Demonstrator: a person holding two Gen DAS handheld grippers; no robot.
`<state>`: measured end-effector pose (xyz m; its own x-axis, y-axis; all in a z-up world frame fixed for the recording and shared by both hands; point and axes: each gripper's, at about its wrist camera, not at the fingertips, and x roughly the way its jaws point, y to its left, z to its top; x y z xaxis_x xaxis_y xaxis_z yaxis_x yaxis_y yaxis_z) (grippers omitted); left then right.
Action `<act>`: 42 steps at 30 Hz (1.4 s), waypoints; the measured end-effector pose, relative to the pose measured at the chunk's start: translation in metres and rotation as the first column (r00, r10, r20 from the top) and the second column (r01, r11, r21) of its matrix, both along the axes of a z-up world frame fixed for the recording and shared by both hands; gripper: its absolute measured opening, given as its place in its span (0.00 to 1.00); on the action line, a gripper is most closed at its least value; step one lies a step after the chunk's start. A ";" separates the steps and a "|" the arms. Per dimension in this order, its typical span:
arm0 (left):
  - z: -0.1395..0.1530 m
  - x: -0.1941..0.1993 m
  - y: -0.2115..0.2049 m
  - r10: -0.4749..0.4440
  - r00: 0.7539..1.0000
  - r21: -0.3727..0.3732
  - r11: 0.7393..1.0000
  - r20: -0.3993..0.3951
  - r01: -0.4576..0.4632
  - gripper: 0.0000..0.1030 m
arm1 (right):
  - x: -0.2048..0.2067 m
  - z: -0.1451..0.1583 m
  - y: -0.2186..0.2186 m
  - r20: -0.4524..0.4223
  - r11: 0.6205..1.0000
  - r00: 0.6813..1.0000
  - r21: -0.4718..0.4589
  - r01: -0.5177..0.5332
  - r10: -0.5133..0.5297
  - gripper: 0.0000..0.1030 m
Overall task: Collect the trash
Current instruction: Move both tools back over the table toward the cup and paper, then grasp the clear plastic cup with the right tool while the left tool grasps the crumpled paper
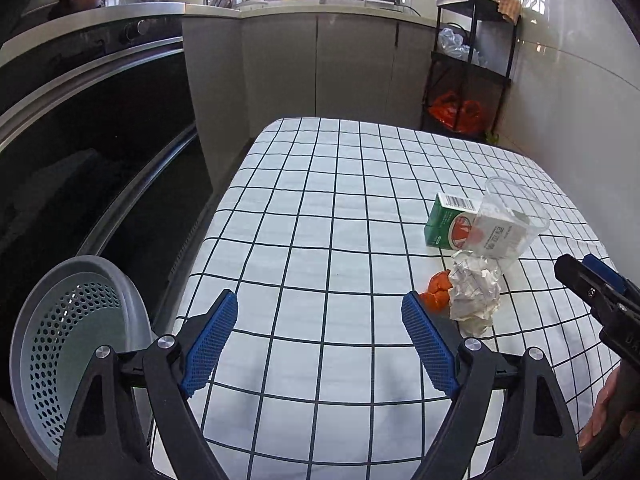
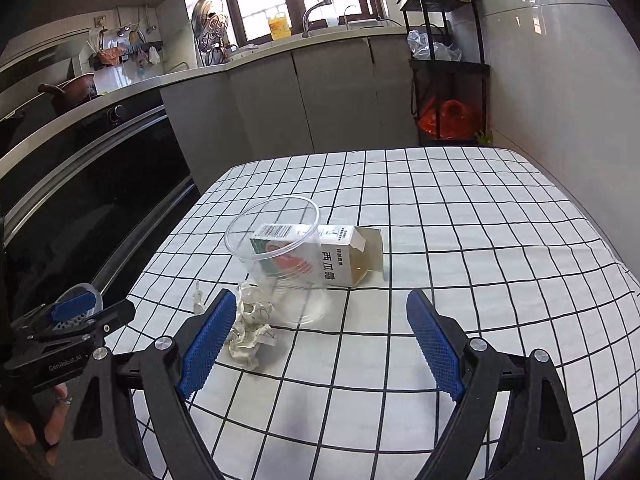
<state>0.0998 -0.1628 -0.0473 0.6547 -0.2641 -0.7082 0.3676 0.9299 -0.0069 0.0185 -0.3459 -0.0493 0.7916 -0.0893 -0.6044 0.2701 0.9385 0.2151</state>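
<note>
On the checked tablecloth (image 1: 320, 208) lie a clear plastic cup (image 1: 508, 220), a green and white carton (image 1: 448, 224) on its side, a crumpled paper ball (image 1: 476, 296) and an orange scrap (image 1: 438, 290). My left gripper (image 1: 320, 312) is open and empty, left of the trash. The right gripper's fingers (image 1: 592, 280) show at the right edge. In the right wrist view my right gripper (image 2: 320, 316) is open, just short of the cup (image 2: 280, 256), with the paper ball (image 2: 250, 328) by its left finger and the carton (image 2: 340, 256) behind.
A grey perforated bin (image 1: 68, 336) stands off the table's left edge. A dark oven front (image 1: 100, 160) runs along the left. A black shelf rack (image 1: 468, 64) with bags stands at the far right by the wall. The left gripper (image 2: 72, 312) shows at the left.
</note>
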 end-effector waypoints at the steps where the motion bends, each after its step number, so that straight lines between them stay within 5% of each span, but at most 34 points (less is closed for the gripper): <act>1: -0.002 0.002 0.002 0.005 1.000 0.002 1.000 -0.005 -0.005 0.80 | 0.003 -0.002 0.000 -0.001 1.000 1.000 0.008 -0.005 0.005 0.81; 12: -0.015 0.017 0.026 0.075 0.997 0.012 0.997 -0.028 -0.075 0.80 | 0.039 -0.017 0.015 -0.028 0.999 0.999 -0.024 -0.036 0.035 0.81; 32: -0.025 0.015 0.014 0.046 0.998 0.026 0.999 -0.053 -0.045 0.80 | 0.078 -0.029 0.000 -0.045 0.999 0.999 0.031 0.013 -0.012 0.80; 36: -0.024 0.013 0.012 0.036 0.998 0.024 0.999 -0.048 -0.035 0.80 | 0.079 -0.028 0.000 -0.050 0.999 0.999 0.039 -0.003 0.005 0.58; 42: -0.022 0.007 0.009 0.015 0.999 0.012 1.000 -0.043 -0.014 0.80 | 0.073 -0.024 0.003 -0.036 0.999 0.999 0.033 -0.025 0.026 0.55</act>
